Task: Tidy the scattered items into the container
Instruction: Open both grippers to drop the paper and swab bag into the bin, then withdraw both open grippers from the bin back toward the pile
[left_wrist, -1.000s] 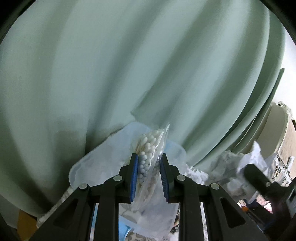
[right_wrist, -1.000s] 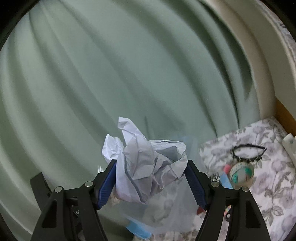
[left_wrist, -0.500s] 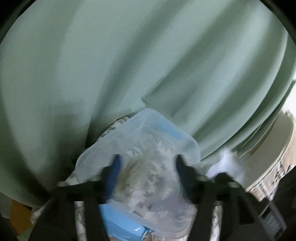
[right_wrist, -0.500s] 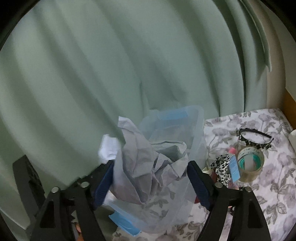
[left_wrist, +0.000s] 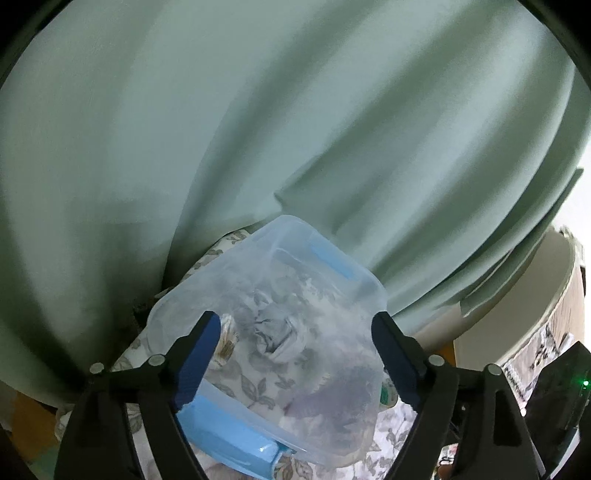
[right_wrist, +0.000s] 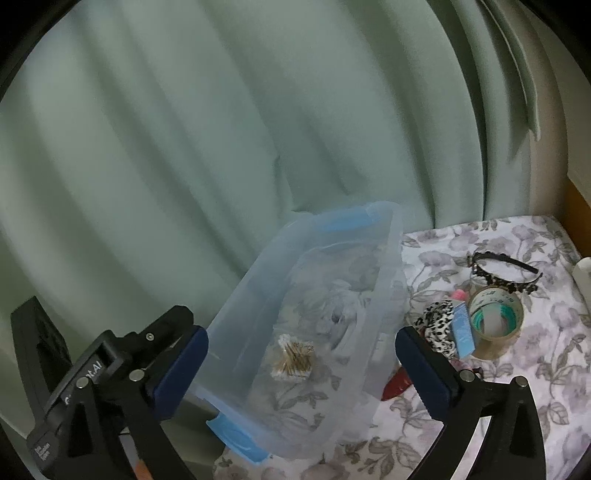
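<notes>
Both jaws opening, nothing between them, over clear blue-latched plastic container. Crumpled white paper and bagged cotton swabs lie inside; leftovers at three o'clock.

Both the left gripper and the right gripper are black plastic. Their fingers carry dark blue pads. Silver screws stud the linkages.

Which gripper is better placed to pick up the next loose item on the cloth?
Right, probably. The right gripper is opening with nothing between its fingers, and the leopard scrunchie, tape roll and headband lie just beside its finger. The left gripper, also opening empty, faces only the container.
</notes>
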